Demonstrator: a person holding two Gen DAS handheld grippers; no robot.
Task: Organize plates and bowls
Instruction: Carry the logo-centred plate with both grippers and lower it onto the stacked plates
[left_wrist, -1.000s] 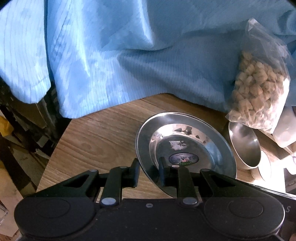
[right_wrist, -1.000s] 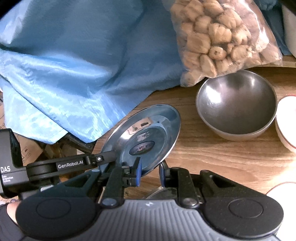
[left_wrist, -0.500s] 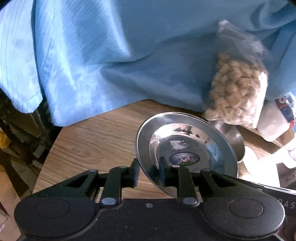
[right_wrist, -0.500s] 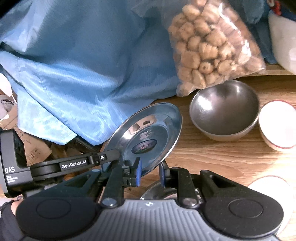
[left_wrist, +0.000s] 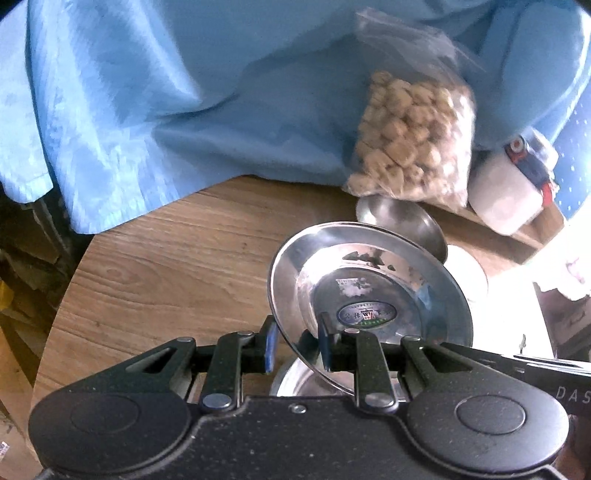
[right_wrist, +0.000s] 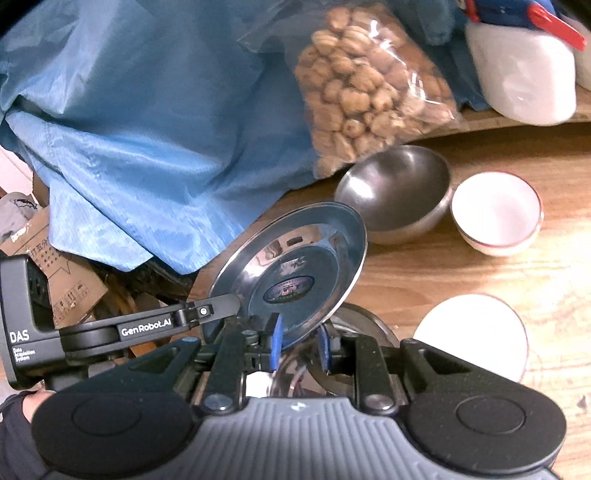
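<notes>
While the left gripper (left_wrist: 295, 345) pinches the tilted steel plate (left_wrist: 369, 295) by its rim above the wood table (left_wrist: 177, 266), the right gripper (right_wrist: 297, 345) stands open just beside that rim. Blue cloth (right_wrist: 147, 110) drapes the table's back edge; cardboard (right_wrist: 55, 273) lies beyond.

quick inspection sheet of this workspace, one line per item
surface: wooden table, round-edged.
job's things: steel plate tilted in the air; second steel dish under it; steel bowl, white bowl and white plate on the table.
clutter: bag of nuts, white bottle, blue cloth at the back.
grippers: left hand-held gripper shut on the steel plate's rim; right hand-held gripper straddles the rim too, grip unclear.
cables: nothing seen.
surroundings: cardboard boxes beside the table.
</notes>
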